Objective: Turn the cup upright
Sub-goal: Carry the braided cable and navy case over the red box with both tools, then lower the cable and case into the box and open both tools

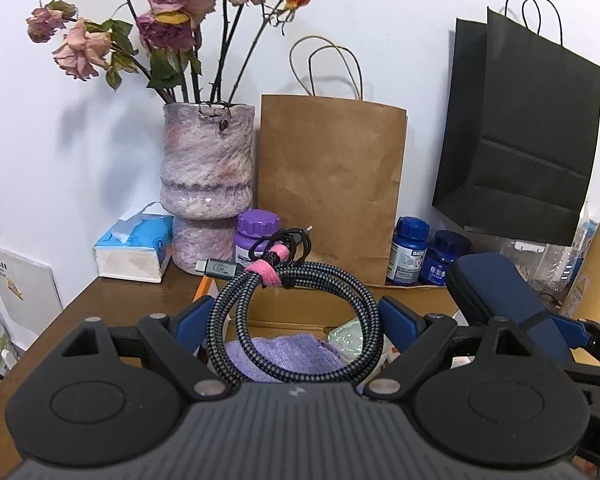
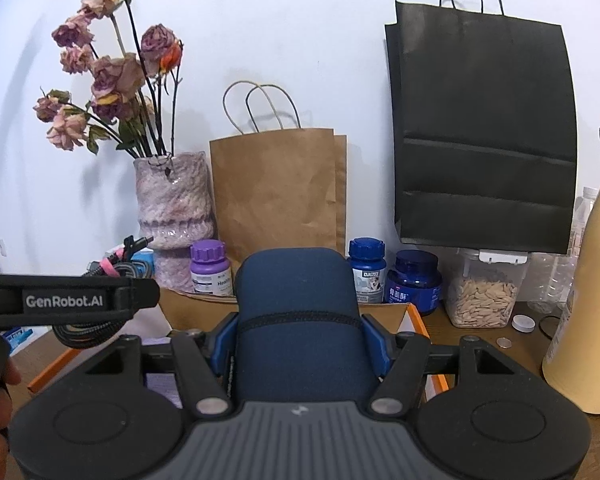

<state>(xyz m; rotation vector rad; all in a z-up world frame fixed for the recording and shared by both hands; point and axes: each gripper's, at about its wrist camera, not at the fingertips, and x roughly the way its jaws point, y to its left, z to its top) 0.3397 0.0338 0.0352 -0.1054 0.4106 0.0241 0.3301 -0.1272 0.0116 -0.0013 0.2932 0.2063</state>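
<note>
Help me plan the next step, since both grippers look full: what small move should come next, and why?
Probably lower the right gripper and release the blue zip case into the cardboard box beneath it. Both grippers are occupied, the left gripper holding the coiled cable, and no cup shows in either view.

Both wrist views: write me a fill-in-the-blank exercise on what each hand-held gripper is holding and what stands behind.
1. The left hand-held gripper holds a coiled ____.
2. The right hand-held gripper is shut on a dark ____ zippered case.
3. The dried roses stand in a ____.
4. Beside the brown paper bag hangs a ____ bag.

Missing words: cable; blue; vase; black
</note>
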